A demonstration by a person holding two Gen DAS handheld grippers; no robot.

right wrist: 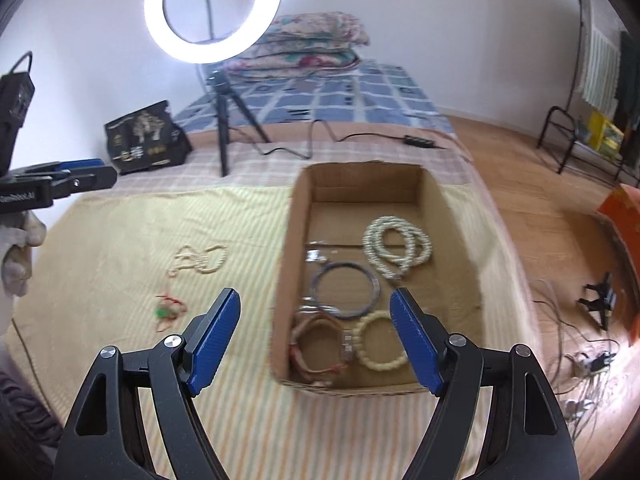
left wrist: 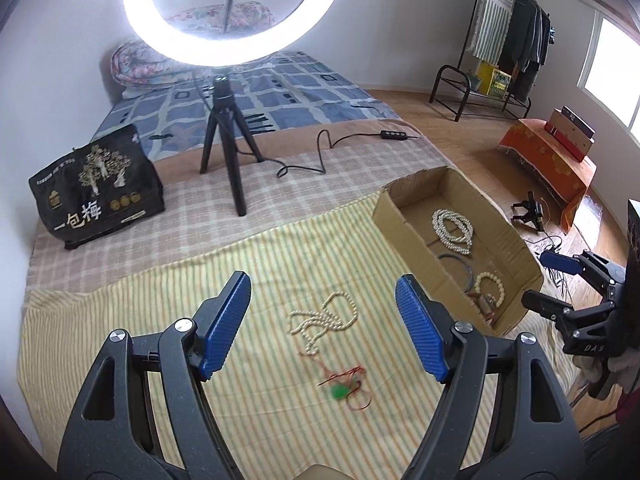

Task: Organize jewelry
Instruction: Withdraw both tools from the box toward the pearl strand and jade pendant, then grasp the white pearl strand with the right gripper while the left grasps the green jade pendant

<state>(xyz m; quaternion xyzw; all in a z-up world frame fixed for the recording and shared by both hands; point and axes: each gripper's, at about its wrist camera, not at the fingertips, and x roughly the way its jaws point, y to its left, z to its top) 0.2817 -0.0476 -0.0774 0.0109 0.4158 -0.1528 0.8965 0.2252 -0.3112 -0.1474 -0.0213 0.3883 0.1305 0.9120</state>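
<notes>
the left claw (left wrist: 324, 320) hangs over the bed with its jaws wide apart and empty, the bead necklace (left wrist: 326, 318) lying loose on the striped cloth (left wrist: 120, 320) between them. a red-string charm with a green stone (left wrist: 344, 390) sits just beside it at 6 o'clock. the right claw (right wrist: 316, 344), also spread and empty, hovers above the cardboard box (right wrist: 288, 264) at 3 o'clock. likely risks: pinching cloth with the beads, or a dangling strand snagging the box rim.

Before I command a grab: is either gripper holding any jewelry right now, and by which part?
Nothing is held. The left gripper and right gripper are both open and empty; the bead necklace lies loose on the cloth.
</notes>
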